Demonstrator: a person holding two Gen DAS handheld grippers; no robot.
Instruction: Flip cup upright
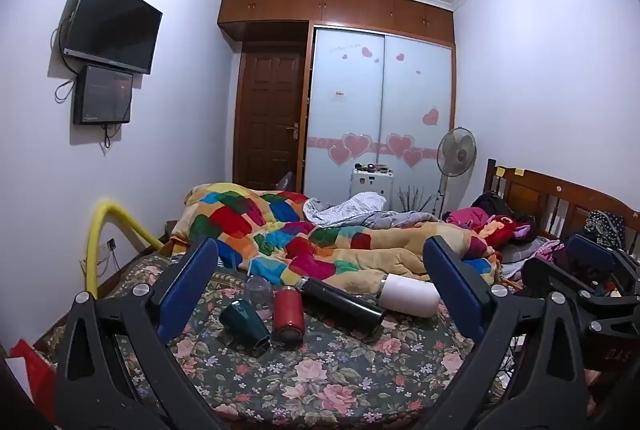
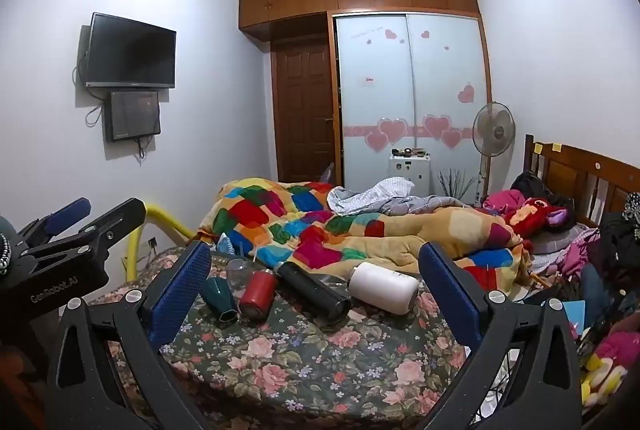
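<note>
While both grippers hang back from the bed (image 1: 340, 382), nothing is held; the left gripper (image 1: 320, 294) is spread wide and empty, the right gripper (image 2: 316, 290) likewise. On the floral bedspread, ahead of the patchwork quilt (image 1: 280, 230), lie a white bottle (image 1: 410, 295), a black flask (image 1: 340, 304), a red cup (image 1: 287, 314) and a green cup (image 1: 244, 322), all on their sides; a clear cup (image 1: 258, 288) sits just behind. I'd judge the green cup easiest; come in low, pinch its wall mid-body, then roll the wrist so its base meets the soft mattress squarely.
</note>
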